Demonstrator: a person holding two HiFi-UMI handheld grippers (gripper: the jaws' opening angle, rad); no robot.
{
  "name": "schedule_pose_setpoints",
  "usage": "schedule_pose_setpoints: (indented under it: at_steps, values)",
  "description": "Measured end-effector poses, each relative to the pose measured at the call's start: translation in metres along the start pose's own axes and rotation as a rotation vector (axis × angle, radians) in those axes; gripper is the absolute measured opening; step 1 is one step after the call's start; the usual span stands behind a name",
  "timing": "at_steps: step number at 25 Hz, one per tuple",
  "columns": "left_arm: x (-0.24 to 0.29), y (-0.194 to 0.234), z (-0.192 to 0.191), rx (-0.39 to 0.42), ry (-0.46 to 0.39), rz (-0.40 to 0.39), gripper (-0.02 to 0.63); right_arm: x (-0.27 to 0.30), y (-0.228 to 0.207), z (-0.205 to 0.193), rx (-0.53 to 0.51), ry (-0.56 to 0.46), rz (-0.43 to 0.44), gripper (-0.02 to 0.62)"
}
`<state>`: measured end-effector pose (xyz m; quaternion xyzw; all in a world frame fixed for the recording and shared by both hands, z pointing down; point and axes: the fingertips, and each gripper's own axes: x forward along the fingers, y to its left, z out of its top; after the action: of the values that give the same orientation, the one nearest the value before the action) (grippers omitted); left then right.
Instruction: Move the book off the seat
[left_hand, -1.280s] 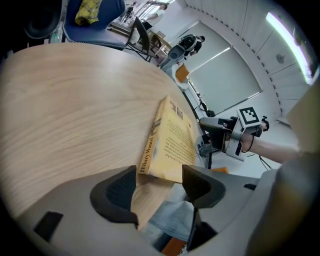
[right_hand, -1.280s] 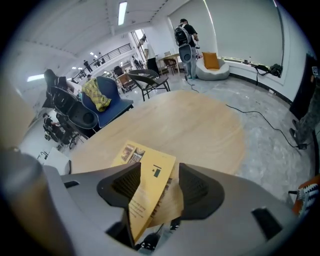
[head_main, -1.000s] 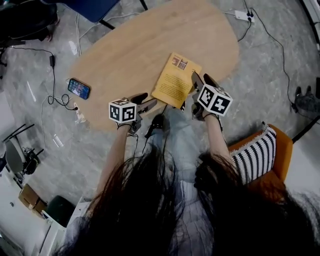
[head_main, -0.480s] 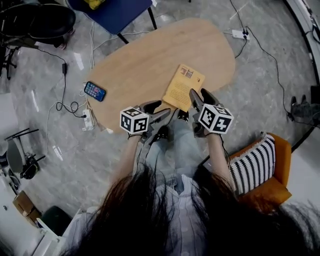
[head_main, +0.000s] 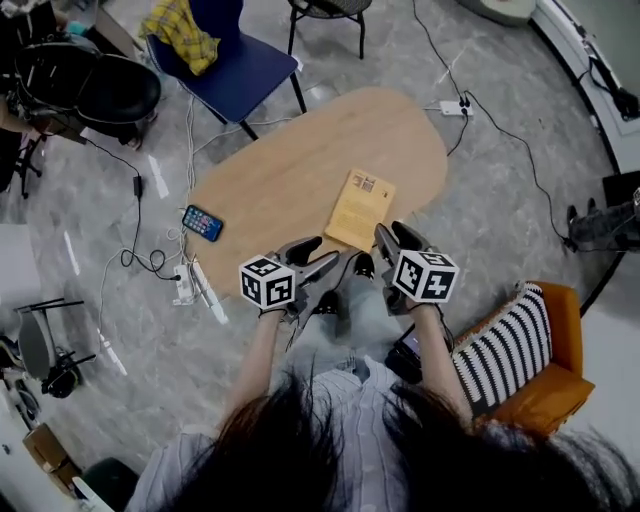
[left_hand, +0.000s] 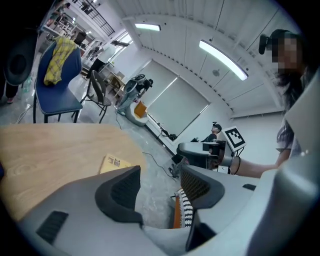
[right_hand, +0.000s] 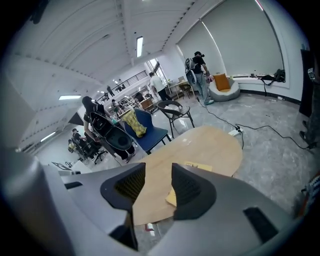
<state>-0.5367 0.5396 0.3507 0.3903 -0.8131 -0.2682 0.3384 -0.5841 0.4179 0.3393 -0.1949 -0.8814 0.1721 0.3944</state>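
The book (head_main: 362, 208), a thin yellow booklet, lies flat on the oval wooden table (head_main: 290, 165), toward its near right edge. Both grippers hang in the air above the table's near edge, apart from the book. My left gripper (head_main: 322, 254) stands open with nothing between its jaws. My right gripper (head_main: 392, 236) is also empty and open; its jaws have just been closing to a narrower gap. The left gripper view shows the book (left_hand: 115, 163) beyond the left gripper (left_hand: 160, 175). In the right gripper view the book (right_hand: 197, 166) lies past the right gripper (right_hand: 158, 172).
A phone (head_main: 203, 222) lies at the table's left edge. A blue chair (head_main: 245, 75) with a yellow cloth stands behind the table. An orange armchair (head_main: 555, 385) with a striped cushion (head_main: 505, 345) is at my right. Cables and a power strip (head_main: 452, 107) run over the floor.
Both grippers have risen away from the table, so the table and book look smaller and farther. The right gripper's jaws stand closer together. The book has stayed where it lay.
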Motion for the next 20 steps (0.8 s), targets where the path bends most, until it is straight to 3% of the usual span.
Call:
schedule_pose_setpoints:
  at_steps: [5, 13, 20]
  values:
    - [-0.015, -0.030, 0.006, 0.040, -0.008, -0.026, 0.221, -0.032, 0.014, 0.004, -0.007, -0.043, -0.003, 0.160]
    - [-0.029, -0.079, 0.009, 0.208, 0.049, -0.082, 0.180, -0.076, 0.042, 0.002, -0.014, -0.122, 0.008, 0.130]
    - [-0.042, -0.106, -0.001, 0.251, 0.042, -0.127, 0.146, -0.105, 0.061, -0.018, -0.012, -0.171, -0.001, 0.111]
